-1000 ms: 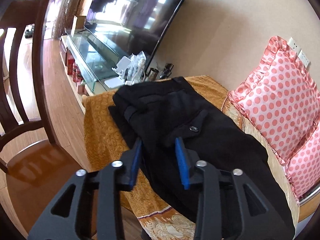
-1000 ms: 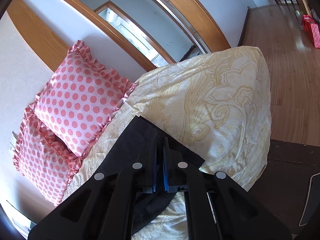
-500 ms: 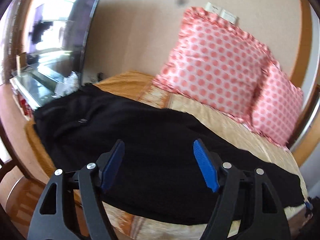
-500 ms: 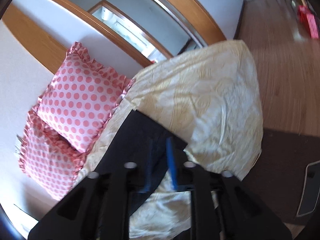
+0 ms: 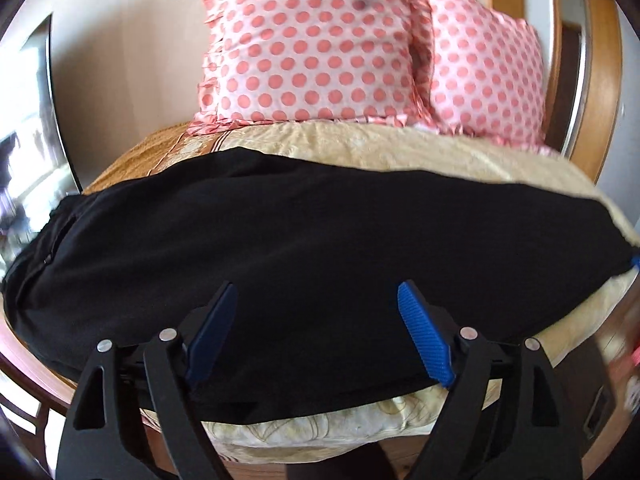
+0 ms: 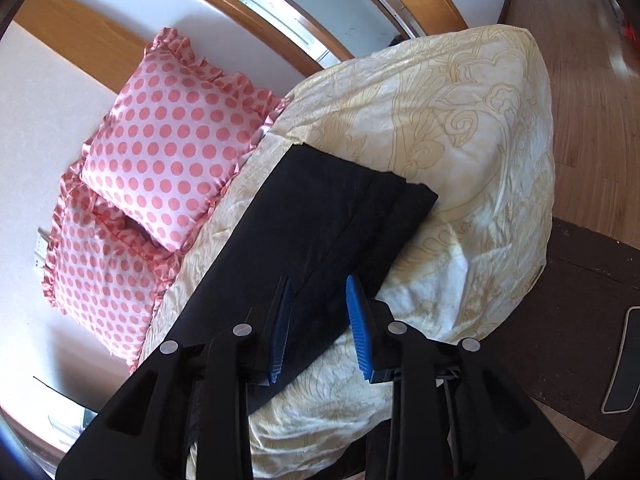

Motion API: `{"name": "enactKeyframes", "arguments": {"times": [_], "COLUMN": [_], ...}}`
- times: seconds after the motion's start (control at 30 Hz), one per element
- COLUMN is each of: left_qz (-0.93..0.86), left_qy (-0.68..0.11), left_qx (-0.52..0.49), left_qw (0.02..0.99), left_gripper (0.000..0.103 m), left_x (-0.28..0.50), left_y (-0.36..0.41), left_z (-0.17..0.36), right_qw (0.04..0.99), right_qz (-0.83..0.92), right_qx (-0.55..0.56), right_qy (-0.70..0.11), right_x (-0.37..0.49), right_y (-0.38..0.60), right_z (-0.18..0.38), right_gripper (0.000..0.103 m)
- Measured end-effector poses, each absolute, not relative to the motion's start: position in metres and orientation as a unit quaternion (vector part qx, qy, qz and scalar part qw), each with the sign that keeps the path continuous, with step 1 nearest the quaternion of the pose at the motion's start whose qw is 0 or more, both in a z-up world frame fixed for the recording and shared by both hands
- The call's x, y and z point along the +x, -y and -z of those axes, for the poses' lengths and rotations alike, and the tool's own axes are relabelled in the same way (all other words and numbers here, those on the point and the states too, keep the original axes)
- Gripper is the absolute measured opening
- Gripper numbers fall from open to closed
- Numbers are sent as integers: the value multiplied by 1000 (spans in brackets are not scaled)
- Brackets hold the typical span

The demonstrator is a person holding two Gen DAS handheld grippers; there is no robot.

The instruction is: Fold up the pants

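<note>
Black pants [image 5: 304, 236] lying flat, stretched lengthwise along cream cover [image 5: 400, 148], in front of dotted pillows [image 5: 312, 44]; leg hems [image 6: 372, 184] stacked at far end. My left claw [image 5: 314, 322] hovering over pants, spread wide, gripping nothing. My right claw [image 6: 320, 312] parted over hems, gripping nothing.

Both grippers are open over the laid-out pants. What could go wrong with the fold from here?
The black pants lie close to the front edge of the cream cover, so a tug might drag them off. At the hem the layers sit slightly offset; the right gripper may pinch only one. The left gripper hovers mid-leg, grasping nothing.
</note>
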State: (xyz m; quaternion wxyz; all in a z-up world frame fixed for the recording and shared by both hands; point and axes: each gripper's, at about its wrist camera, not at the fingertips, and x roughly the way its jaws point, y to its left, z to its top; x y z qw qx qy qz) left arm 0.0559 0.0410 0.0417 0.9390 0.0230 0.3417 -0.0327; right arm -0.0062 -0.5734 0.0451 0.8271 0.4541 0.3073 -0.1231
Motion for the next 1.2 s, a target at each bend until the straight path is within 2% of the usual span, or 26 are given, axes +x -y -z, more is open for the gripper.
{"name": "enactKeyframes", "arguments": {"times": [0.1, 0.13, 0.17, 0.2, 0.4, 0.6, 0.67, 0.7, 0.73, 0.77, 0.8, 0.9, 1.03, 1.2], "left_qz": [39, 41, 41, 42, 52, 71, 79, 84, 87, 90, 92, 95, 91, 91], "left_qy": [-354, -359, -364, -369, -366, -359, -355, -352, -348, -344, -338, -324, -304, -292], "left_qx": [37, 33, 28, 19, 18, 26, 26, 24, 22, 19, 16, 17, 16, 4], "left_qw": [934, 932, 930, 928, 929, 930, 931, 932, 933, 935, 936, 941, 948, 952], "left_gripper": [86, 86, 87, 88, 91, 94, 94, 94, 94, 94, 95, 98, 98, 99], "left_x": [55, 54, 55, 56, 56, 55, 53, 52, 51, 50, 49, 46, 40, 36], "left_y": [-36, -37, -38, -40, -40, -40, -41, -42, -43, -44, -44, -43, -41, -42], "left_z": [-31, -28, -25, -22, -19, -17, -17, -17, -16, -16, -15, -14, -12, -11], "right_qw": [826, 826, 830, 834, 837, 855, 862, 865, 871, 876, 886, 925, 958, 896], "right_qz": [127, 128, 131, 132, 145, 176, 195, 207, 235, 252, 281, 235, -22, -313], "right_qx": [464, 464, 458, 451, 461, 395, 358, 340, 303, 283, 239, 146, 85, 9], "right_qy": [-294, -293, -291, -289, -257, -286, -301, -307, -306, -299, -282, -260, -273, -315], "right_x": [-2, 0, 1, 1, -32, -26, -22, -22, -24, -26, -29, -13, 48, 137], "right_y": [579, 580, 581, 580, 576, 564, 558, 555, 550, 546, 538, 502, 417, 274], "right_z": [-41, -40, -39, -38, -42, -47, -56, -59, -67, -71, -81, -108, -139, -157], "right_gripper": [30, 26, 19, 2, 1, 1, 10, 22, 44, 54, 58, 57, 57, 57]}}
